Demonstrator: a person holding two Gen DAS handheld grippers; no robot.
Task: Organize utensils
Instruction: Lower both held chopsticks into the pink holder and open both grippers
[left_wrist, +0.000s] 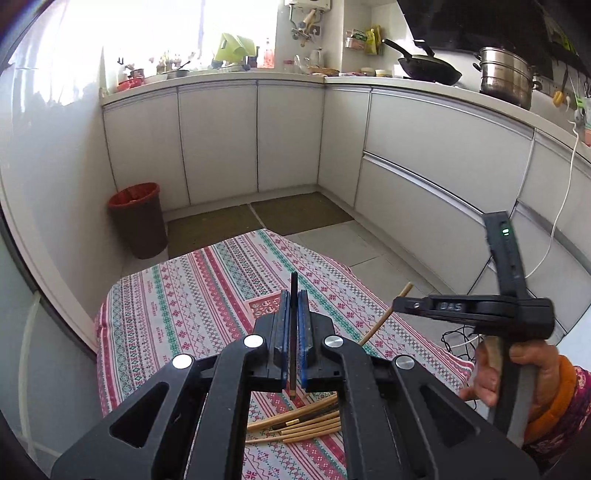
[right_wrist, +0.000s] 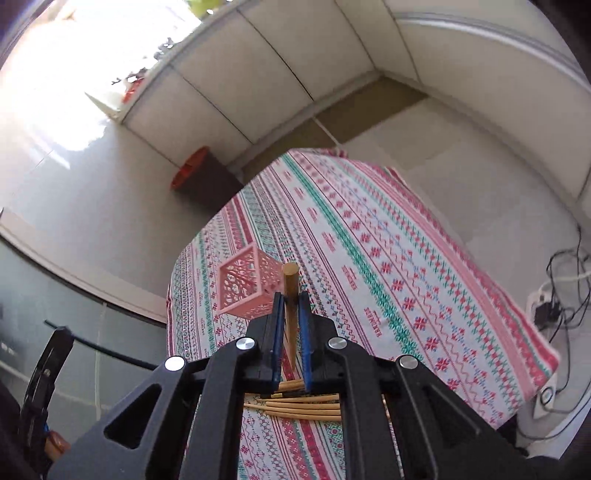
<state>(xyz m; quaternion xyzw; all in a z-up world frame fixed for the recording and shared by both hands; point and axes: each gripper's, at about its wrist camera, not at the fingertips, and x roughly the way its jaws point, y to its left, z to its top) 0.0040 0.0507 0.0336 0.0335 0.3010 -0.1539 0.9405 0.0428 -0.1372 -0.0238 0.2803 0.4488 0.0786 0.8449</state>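
Left gripper (left_wrist: 293, 325) clamped on a thin dark chopstick (left_wrist: 293, 295) at frame centre; right gripper (right_wrist: 291, 325) clamped on a round tan bamboo chopstick (right_wrist: 290, 291), just beside the pink lattice plastic holder (right_wrist: 245, 288). Light, stiff, smooth sticks, likely prone to swivel between pads; best gripped mid-length. Remaining loose bamboo chopsticks (right_wrist: 303, 406) low in frame on the striped patterned tablecloth (right_wrist: 388, 258)

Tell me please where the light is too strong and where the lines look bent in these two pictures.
Left wrist view: the window at upper left is washed out white, and the cabinet fronts curve with the fisheye lens. Right wrist view: glare fills the upper left corner, the patterned tablecloth looks a little soft at its right edge, and black vignette rounds the corners.
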